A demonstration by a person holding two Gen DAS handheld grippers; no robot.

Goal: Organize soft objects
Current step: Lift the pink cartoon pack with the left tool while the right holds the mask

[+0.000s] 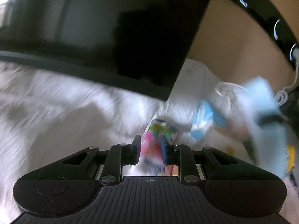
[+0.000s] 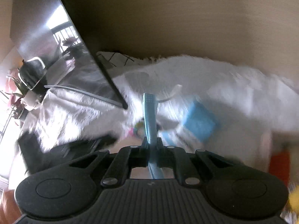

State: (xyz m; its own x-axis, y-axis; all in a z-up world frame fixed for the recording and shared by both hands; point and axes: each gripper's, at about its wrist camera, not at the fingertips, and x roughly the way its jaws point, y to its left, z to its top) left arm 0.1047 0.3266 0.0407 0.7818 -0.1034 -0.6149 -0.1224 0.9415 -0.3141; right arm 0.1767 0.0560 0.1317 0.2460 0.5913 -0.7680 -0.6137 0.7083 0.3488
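While both grippers were mid-carry over the white fuzzy blanket (image 1: pixel 56 102), the left gripper (image 1: pixel 151 150) pinched a colourful packet (image 1: pixel 155 140) and the right gripper (image 2: pixel 151 142) clamped a thin blue strip (image 2: pixel 149 115); next probably means setting each down.

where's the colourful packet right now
In the left wrist view the colourful packet sits low and centre, pinched between the left gripper's fingers, above the white furry cover and just left of a blue-and-white pack.
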